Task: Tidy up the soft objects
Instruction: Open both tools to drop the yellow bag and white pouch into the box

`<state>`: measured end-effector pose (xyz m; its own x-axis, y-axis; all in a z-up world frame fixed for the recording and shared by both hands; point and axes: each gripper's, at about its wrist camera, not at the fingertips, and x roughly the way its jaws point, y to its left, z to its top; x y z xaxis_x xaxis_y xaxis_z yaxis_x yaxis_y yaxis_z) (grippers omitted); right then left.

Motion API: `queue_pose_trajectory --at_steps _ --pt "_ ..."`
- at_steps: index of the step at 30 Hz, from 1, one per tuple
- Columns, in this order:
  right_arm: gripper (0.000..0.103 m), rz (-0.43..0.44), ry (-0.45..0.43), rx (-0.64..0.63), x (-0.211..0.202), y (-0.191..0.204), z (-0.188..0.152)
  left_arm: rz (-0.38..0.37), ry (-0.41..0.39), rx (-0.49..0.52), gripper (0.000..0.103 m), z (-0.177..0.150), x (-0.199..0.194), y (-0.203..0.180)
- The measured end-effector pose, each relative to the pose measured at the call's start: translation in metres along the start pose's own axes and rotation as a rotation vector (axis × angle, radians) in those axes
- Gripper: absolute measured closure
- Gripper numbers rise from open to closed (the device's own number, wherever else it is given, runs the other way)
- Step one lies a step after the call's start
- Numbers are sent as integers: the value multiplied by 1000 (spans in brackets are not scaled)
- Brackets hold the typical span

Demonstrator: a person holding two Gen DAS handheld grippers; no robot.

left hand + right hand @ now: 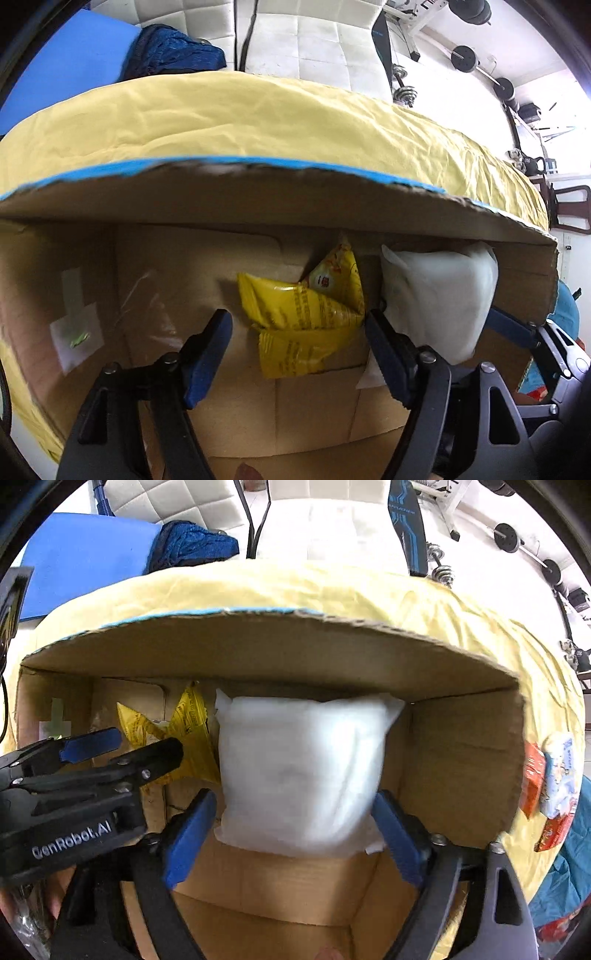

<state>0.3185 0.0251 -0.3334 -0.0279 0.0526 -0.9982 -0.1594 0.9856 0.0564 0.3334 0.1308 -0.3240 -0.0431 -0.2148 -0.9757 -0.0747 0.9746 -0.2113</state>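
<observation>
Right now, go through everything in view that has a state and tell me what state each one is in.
cardboard box: open, top uncovered.
white pillow pack: inside the box, upright against the far wall, between the right fingers.
yellow snack packets: inside the box, crumpled, left of the pillow pack.
left gripper: open, holding nothing.
right gripper: open wide, straddling the pillow pack.
</observation>
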Motion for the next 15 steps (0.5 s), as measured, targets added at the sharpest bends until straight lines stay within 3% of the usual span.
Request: queue_pose_trajectory --at_steps 5,10,12,15 --pt "3 -27 -26 -8 -16 -5 -14 17 -47 -19 29 -12 -18 18" --pt "0 -7 -59 23 -33 0 -48 63 -138 7 20 -34 -42 19" --pt "0 -9 -83 32 -40 -1 -61 84 -171 14 10 -41 -47 21" --pt "0 -16 -113 44 -42 4 -77 125 -226 21 3 -56 -58 22"
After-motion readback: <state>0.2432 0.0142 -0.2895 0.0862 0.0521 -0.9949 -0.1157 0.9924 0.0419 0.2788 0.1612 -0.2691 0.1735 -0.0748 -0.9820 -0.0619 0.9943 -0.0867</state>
